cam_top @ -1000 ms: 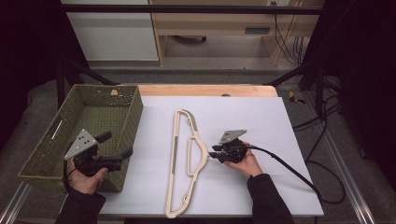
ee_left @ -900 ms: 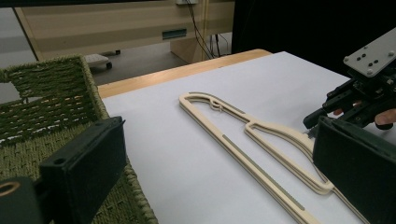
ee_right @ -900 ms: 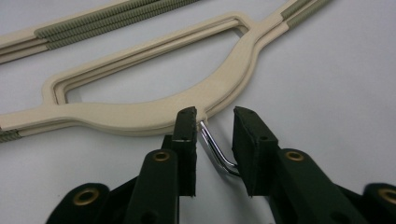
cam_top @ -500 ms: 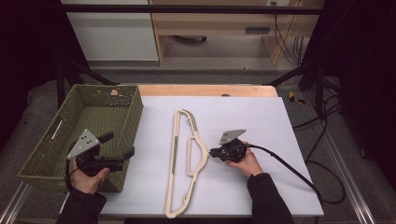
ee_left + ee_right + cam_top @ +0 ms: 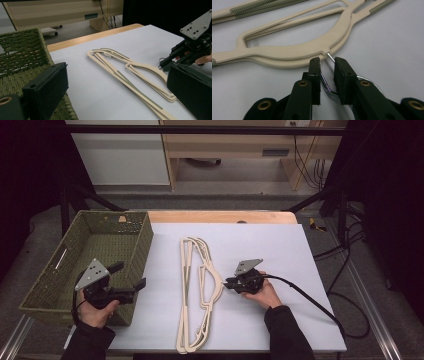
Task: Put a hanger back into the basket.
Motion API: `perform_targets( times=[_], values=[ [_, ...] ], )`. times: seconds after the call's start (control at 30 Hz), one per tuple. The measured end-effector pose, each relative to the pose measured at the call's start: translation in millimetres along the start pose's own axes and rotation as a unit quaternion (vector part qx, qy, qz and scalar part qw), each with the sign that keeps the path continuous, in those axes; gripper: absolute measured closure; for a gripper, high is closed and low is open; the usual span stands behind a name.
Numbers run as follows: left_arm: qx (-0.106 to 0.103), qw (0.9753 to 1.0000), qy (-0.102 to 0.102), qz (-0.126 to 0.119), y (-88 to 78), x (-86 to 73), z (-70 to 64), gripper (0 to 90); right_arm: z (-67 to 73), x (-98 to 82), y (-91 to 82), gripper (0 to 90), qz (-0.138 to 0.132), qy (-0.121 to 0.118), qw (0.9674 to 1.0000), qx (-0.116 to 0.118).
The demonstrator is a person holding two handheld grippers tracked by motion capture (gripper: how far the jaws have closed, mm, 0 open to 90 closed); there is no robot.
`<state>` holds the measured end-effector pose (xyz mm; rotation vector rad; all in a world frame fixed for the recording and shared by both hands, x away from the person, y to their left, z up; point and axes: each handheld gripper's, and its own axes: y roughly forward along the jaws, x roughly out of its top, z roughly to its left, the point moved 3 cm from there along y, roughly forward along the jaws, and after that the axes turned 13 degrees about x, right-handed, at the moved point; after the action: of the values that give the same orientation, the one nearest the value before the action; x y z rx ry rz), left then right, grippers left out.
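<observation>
Two or three cream plastic hangers [image 5: 200, 285] lie stacked on the white table, with their metal hook [image 5: 325, 83] pointing right. My right gripper [image 5: 227, 284] rests on the table at that hook. In the right gripper view its jaws [image 5: 326, 61] stand a little apart with the hook wire between them, and they have just been opening. The hanger bodies [image 5: 294, 50] lie just beyond the fingertips. My left gripper [image 5: 131, 274] is wide open and holds nothing. It hovers over the near right corner of the green woven basket [image 5: 60, 270]. In the left gripper view its jaws [image 5: 117, 85] frame the hangers [image 5: 130, 72] and the right gripper [image 5: 163, 63].
The basket [image 5: 22, 55] sits at the table's left edge. A black cable [image 5: 305, 297] trails from the right gripper across the table's near right part. A wooden strip [image 5: 220, 216] runs along the table's far edge.
</observation>
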<state>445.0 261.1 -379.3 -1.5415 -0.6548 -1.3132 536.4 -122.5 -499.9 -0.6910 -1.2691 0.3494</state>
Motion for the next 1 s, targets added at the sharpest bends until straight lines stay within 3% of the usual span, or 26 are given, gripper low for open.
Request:
perform_targets(
  times=[0.23,0.4,0.6,0.83,1.0],
  values=[
    [-0.002,1.0000,-0.001,-0.002,-0.1,0.4,-0.9,3.8,2.4,7.8,-10.1,68.3,-0.034,0.003,0.9994,-0.012],
    [-0.004,1.0000,0.003,0.006,2.9,-1.0,-3.3,3.8,-4.5,12.5,-10.6,63.9,-0.063,0.016,0.9971,-0.038],
    [-0.005,1.0000,0.002,0.004,2.3,-0.7,-3.2,3.9,-11.5,5.2,0.0,64.3,-0.036,0.030,0.9982,-0.038],
    [-0.002,1.0000,0.003,0.002,-0.1,1.4,-5.5,4.0,0.5,15.1,-14.3,58.3,-0.064,0.028,0.9966,-0.044],
    [-0.008,0.9999,0.011,0.005,0.2,3.3,-16.2,4.2,11.2,21.3,-28.4,48.5,-0.083,0.034,0.9941,-0.060]
  ],
)
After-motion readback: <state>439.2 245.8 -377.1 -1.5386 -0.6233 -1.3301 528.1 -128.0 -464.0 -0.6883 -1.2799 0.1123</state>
